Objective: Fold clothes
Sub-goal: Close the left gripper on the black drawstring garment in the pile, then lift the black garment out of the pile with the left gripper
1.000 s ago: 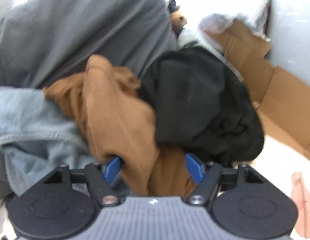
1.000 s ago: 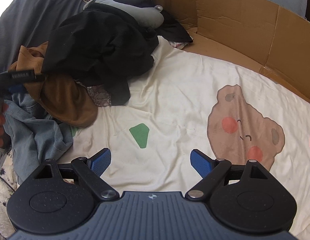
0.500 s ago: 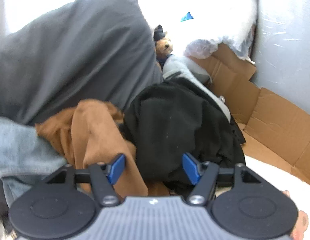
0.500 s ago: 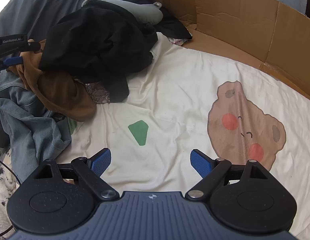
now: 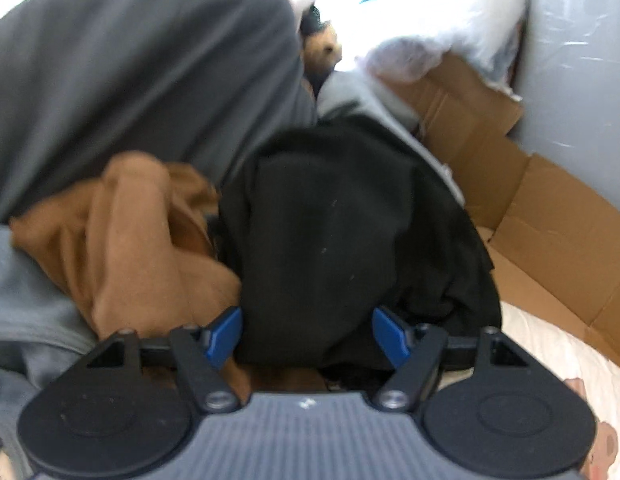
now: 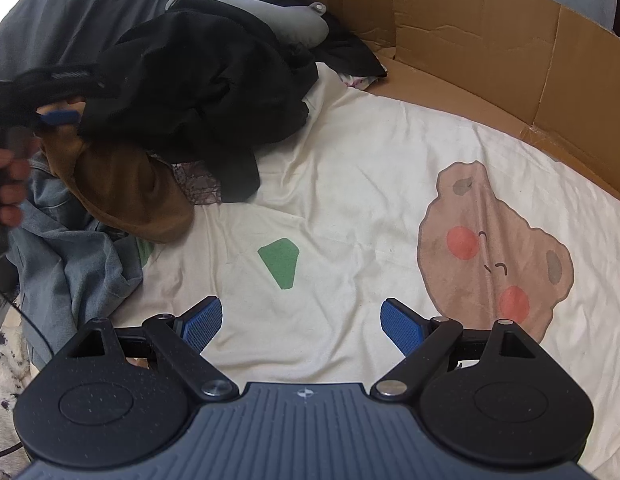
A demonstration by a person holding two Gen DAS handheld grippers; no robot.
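The black garment (image 5: pixel 329 232) lies crumpled on top of the heap at the sheet's (image 6: pixel 349 208) far left, partly over the brown garment (image 6: pixel 126 196), with the denim piece (image 6: pixel 70 256) below them — none of it folded. My left gripper (image 5: pixel 306 332) is right up against the black cloth, pads spread wide to either side of a bulge of it, gripping nothing that I can see. To do this well, I judge I should close on a single edge or hem rather than a thick bunch, so only one garment lifts clear of the brown one. My right gripper (image 6: pixel 302 324) hangs wide open over the bare sheet, empty
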